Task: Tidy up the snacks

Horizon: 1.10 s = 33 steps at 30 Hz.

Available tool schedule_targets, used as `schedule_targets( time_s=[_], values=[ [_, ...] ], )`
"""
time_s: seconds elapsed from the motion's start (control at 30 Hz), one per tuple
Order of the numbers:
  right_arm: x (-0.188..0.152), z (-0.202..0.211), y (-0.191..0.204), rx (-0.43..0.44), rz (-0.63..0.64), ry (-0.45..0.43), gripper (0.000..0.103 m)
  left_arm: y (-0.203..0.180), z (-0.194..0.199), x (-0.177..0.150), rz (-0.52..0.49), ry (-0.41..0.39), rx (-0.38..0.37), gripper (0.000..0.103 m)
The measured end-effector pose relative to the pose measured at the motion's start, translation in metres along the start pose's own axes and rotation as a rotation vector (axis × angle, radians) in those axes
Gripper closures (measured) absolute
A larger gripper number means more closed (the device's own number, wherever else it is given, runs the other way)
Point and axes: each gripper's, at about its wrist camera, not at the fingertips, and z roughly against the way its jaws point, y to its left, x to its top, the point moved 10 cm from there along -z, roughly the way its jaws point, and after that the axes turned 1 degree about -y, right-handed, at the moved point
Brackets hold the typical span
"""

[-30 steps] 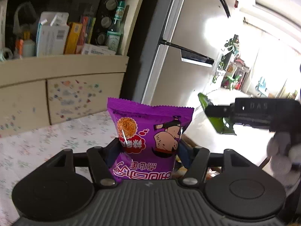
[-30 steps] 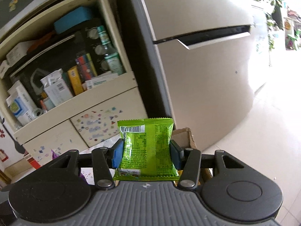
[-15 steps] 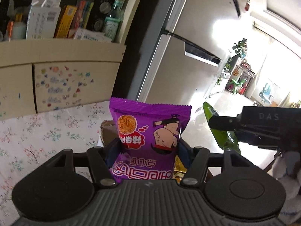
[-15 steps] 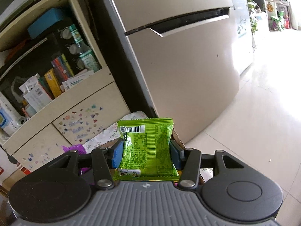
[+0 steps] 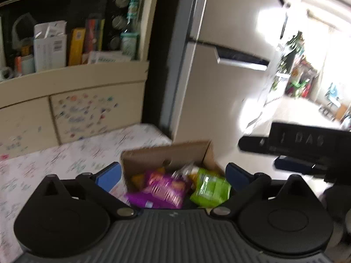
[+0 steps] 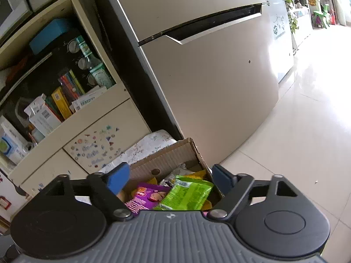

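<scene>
Purple pkt (image 5: 162,188) blurred, part-hidden

Both wrist cameras look forward and down past their own spread claws, close above the box (image 5: 166,155) (image 6: 169,155) on the worktop. Both share box, shelf (image 5: 72,81) (image 6: 72,114) and fridge (image 5: 219,100) (image 6: 208,87).

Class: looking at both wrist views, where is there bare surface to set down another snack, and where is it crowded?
Bare: the floral tablecloth left of the cardboard box, below the cupboard doors. Crowded: the box itself, where the purple packet and green packet lie among other wrappers.
</scene>
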Motion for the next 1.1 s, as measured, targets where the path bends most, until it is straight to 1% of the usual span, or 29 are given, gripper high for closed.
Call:
schedule_targets(
  time_s=[0.07,0.13,0.27,0.4,0.5,0.67,0.83,1.0,1.1],
  values=[
    [-0.002,0.002,0.0,-0.017,0.034,0.007,0.01,0.001,0.004,-0.007,-0.009,0.034,0.047,0.002],
    [-0.005,0.005,0.0,-0.03,0.069,0.014,0.009,0.003,0.011,-0.015,-0.005,0.059,0.083,0.002],
    [-0.012,0.008,-0.005,-0.056,0.09,0.04,0.005,0.006,0.021,-0.029,0.016,0.103,0.12,0.002],
    [-0.018,0.012,-0.007,-0.068,0.114,0.062,0.004,0.009,0.029,-0.037,0.01,0.131,0.175,0.002],
    [-0.023,0.015,-0.007,-0.074,0.155,0.072,0.0,0.011,0.035,-0.041,0.012,0.147,0.205,0.002],
    [-0.03,0.022,-0.014,-0.109,0.207,0.076,0.0,0.015,0.043,-0.044,0.019,0.165,0.255,0.001],
    [-0.044,0.026,-0.026,-0.13,0.213,0.113,0.0,0.017,0.045,-0.046,0.028,0.181,0.287,0.001],
    [-0.052,0.026,-0.04,-0.159,0.173,0.141,0.0,0.015,0.046,-0.048,0.013,0.185,0.312,0.001],
    [-0.051,0.027,-0.04,-0.166,0.177,0.137,0.0,0.012,0.044,-0.049,0.007,0.191,0.315,0.001]
  ],
)
